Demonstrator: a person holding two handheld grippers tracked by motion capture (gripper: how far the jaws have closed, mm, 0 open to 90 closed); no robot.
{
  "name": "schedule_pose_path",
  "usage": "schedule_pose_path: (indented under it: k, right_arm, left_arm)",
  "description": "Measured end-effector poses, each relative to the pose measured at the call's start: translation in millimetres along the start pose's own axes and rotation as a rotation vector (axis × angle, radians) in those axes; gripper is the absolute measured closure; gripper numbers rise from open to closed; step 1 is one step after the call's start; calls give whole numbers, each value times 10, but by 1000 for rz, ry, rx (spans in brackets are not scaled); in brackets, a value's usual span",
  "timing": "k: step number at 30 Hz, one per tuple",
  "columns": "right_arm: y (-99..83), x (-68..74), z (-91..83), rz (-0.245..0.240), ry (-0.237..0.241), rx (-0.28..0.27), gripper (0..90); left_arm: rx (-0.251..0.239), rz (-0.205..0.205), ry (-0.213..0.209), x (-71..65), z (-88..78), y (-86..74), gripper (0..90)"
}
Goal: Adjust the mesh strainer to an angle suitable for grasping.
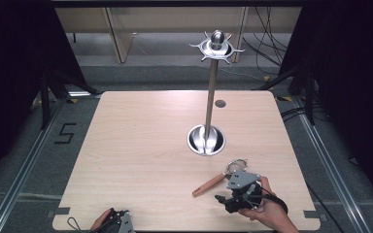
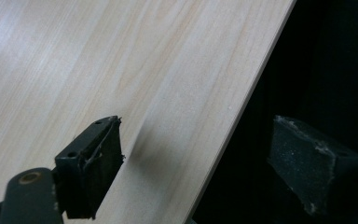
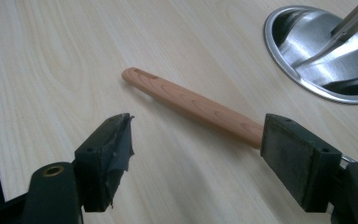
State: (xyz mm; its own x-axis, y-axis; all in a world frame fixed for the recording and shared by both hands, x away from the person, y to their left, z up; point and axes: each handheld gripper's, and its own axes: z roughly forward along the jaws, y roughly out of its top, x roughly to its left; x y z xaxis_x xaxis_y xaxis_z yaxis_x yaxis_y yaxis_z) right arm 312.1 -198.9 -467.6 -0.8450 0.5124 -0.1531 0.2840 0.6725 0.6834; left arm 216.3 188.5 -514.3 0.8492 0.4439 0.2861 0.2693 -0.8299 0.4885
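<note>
Right hand-held gripper (image 3: 196, 149), jaws apart, hovers at the wooden-handled strainer (image 3: 193, 106) on the counter (image 1: 141, 145); left hand-held gripper (image 2: 205, 158), also apart, straddles the counter's edge.

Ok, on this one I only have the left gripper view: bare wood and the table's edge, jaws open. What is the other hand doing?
Observer: The right gripper sits near the table's front right, beside a utensil with a wooden handle and a wire head.
Operator: Is it holding that?
Observer: No. In the right gripper view the handle lies flat on the table ahead of the jaws, which stand wide apart.
Operator: Anything else on the table?
Observer: A tall metal stand with hooks around its top rises from a round steel base, just beyond the utensil.
</note>
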Motion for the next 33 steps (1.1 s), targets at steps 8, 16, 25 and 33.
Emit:
schedule_pose_path:
  k: [8,16,25,33]
  right_arm:
    - [103,-71,161,-22,3,42,241]
    - [199,-139,360,-67,44,117,254]
    - [246,-225,486,-86,75,162,263]
    - [260,-248,550,-99,106,193,285]
  left_arm:
    - [-9,-15,18,-10,10,-4,166]
    - [-12,-8,3,-9,5,-5,166]
    - [-10,-6,4,-8,2,-4,166]
    - [-26,-8,2,-13,10,-8,166]
